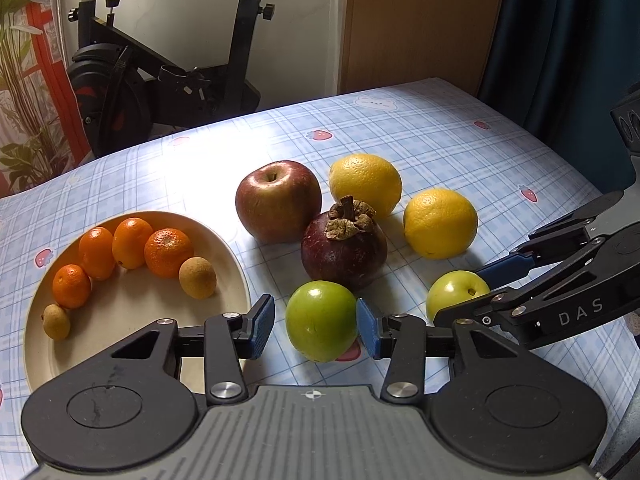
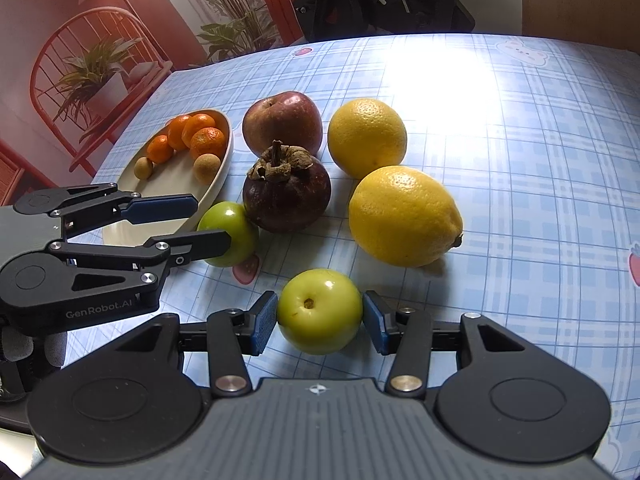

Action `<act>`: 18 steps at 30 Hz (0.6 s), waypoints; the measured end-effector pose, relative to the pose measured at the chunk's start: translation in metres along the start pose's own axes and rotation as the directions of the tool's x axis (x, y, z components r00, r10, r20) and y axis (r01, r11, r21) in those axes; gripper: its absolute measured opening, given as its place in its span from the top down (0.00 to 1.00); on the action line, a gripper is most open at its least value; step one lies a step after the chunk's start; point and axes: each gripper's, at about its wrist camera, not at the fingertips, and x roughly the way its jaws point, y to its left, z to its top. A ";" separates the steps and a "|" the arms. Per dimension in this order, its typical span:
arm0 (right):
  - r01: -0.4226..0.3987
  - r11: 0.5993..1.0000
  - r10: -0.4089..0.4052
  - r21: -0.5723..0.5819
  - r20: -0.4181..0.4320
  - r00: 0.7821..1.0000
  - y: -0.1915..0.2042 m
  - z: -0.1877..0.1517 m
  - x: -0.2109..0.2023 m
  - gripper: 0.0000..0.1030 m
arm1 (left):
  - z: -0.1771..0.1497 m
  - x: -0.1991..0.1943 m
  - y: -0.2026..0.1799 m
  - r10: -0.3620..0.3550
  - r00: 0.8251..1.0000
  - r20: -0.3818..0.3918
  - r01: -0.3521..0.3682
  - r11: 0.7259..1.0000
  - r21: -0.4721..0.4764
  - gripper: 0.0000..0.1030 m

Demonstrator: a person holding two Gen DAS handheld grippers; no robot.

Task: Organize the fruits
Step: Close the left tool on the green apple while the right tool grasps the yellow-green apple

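A green fruit (image 1: 320, 320) lies on the checked tablecloth between the jaws of my left gripper (image 1: 316, 326). Its right pad (image 1: 366, 330) touches the fruit, while the left pad (image 1: 262, 328) stands a little off it, so this gripper is open. A second, paler green fruit (image 2: 320, 312) sits between the pads of my right gripper (image 2: 320, 322), which press on both its sides. Just left of them a cream plate (image 1: 236, 256) holds several small oranges (image 1: 168, 252) and two brown longans (image 1: 198, 278).
Behind the green fruits lie a dark mangosteen (image 1: 344, 248), a red apple (image 1: 278, 200) and two yellow citrus fruits (image 1: 440, 224). The table's far edge (image 1: 360, 94) runs close behind them. An exercise bike (image 1: 160, 72) and a blue curtain (image 1: 560, 40) stand beyond.
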 end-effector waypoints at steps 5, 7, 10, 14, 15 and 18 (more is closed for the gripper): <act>-0.001 1.000 0.001 0.014 0.004 1.000 -0.005 -0.002 -0.003 0.52 | -0.002 0.011 -0.005 -0.038 0.999 -0.023 0.038 0.999 -0.004 0.53; -0.003 1.000 0.003 0.015 0.006 1.000 -0.006 -0.003 -0.003 0.52 | -0.003 0.013 -0.008 -0.032 0.999 -0.029 0.032 0.999 0.005 0.53; -0.007 1.000 0.007 0.017 0.007 1.000 -0.007 -0.003 -0.004 0.52 | -0.005 0.015 -0.011 -0.028 0.999 -0.032 0.028 1.000 0.008 0.53; -0.008 1.000 0.008 0.020 0.008 1.000 -0.008 -0.003 -0.005 0.52 | -0.007 0.011 -0.006 -0.047 0.998 -0.035 0.046 0.999 -0.028 0.54; -0.008 1.000 0.008 0.022 0.008 1.000 -0.007 -0.003 -0.005 0.52 | -0.007 0.009 -0.004 -0.048 0.998 -0.032 0.047 0.998 -0.038 0.54; -0.025 0.999 0.025 0.022 0.010 1.000 -0.005 -0.002 -0.005 0.52 | -0.007 -0.002 0.005 -0.053 0.999 -0.008 0.052 0.996 -0.070 0.54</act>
